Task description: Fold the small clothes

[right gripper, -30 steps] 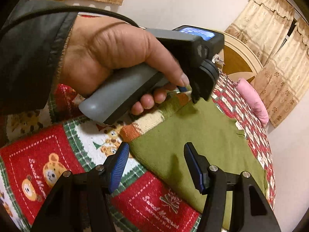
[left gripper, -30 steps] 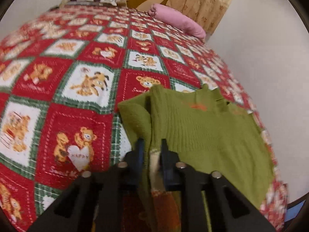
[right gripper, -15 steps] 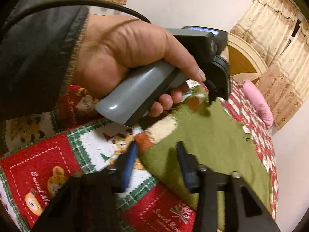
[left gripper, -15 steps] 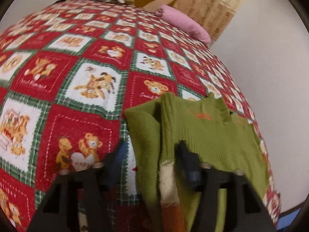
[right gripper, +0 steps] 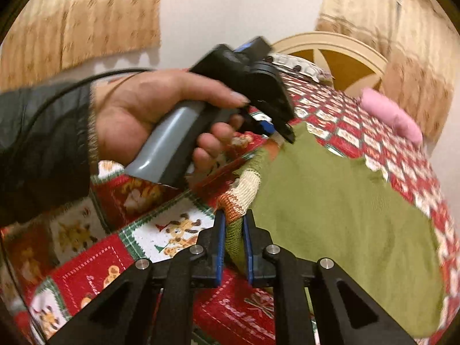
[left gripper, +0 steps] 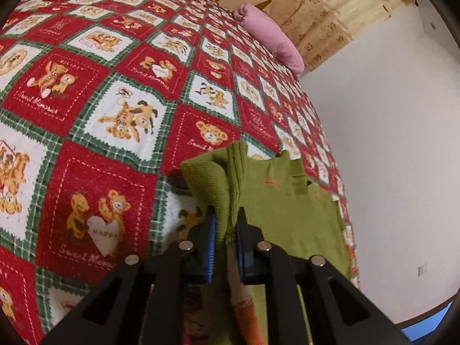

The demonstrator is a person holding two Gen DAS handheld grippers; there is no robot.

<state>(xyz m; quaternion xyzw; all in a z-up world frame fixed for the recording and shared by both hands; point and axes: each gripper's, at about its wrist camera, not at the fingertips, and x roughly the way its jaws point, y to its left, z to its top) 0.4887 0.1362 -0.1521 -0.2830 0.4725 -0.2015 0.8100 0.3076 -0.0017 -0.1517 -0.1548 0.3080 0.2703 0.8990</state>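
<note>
Olive-green knitted small sweater [right gripper: 339, 210] lies on red, white and green teddy-bear patchwork quilt [left gripper: 103, 132], near bed's right edge. My left gripper [left gripper: 225, 224] has just been closing, pads now pinching bunched green knit along folded left side. My right gripper [right gripper: 234, 230] has just been closing too, now clamped on striped orange-and-cream cuff (hem corner, slightly raised). My left hand [right gripper: 149, 118] grips grey handle. Pink pillow [left gripper: 273, 40] far up bed.
</note>
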